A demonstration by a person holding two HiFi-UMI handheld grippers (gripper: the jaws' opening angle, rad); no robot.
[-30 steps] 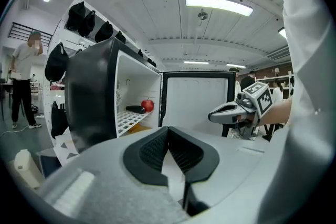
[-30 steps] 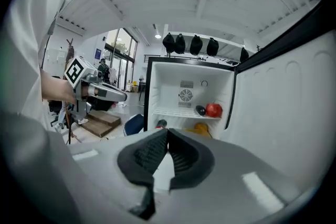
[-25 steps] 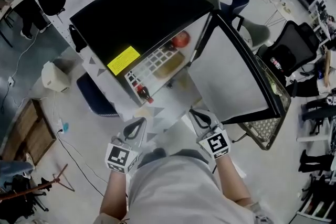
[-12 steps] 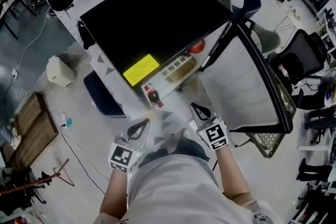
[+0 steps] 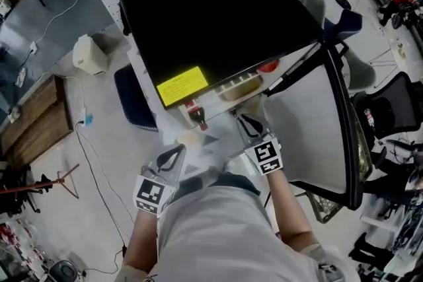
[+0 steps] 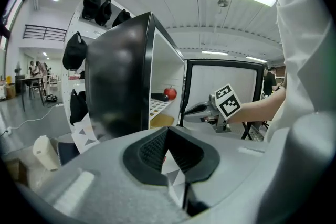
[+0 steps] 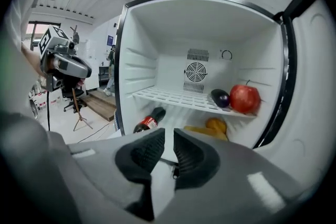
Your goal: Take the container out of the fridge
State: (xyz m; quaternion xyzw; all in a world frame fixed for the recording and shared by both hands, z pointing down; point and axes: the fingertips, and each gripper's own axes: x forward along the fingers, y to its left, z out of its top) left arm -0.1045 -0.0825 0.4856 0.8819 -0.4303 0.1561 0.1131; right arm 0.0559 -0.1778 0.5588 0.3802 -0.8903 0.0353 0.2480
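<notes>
The black fridge (image 5: 211,16) stands open, its door (image 5: 310,115) swung out to the right. A yellowish container (image 7: 207,128) lies on the fridge floor under the white shelf (image 7: 173,96), and shows tan in the head view (image 5: 239,90). My right gripper (image 5: 243,119) is just in front of the opening and points inside. Its jaws (image 7: 169,136) are opening, a narrow gap shows and nothing is between them. My left gripper (image 5: 177,150) hangs lower left, outside the fridge, with its tips together (image 6: 167,131) and nothing in them.
On the shelf sit a red apple (image 7: 244,98) and a dark aubergine (image 7: 219,97). A cola bottle (image 7: 148,120) lies on the fridge floor at the left. The door edge bounds the right side. A wooden crate (image 5: 33,122) and cables lie on the floor at the left.
The fridge has come closer in the head view. Both grippers have moved forward toward the opening, the right one furthest.
</notes>
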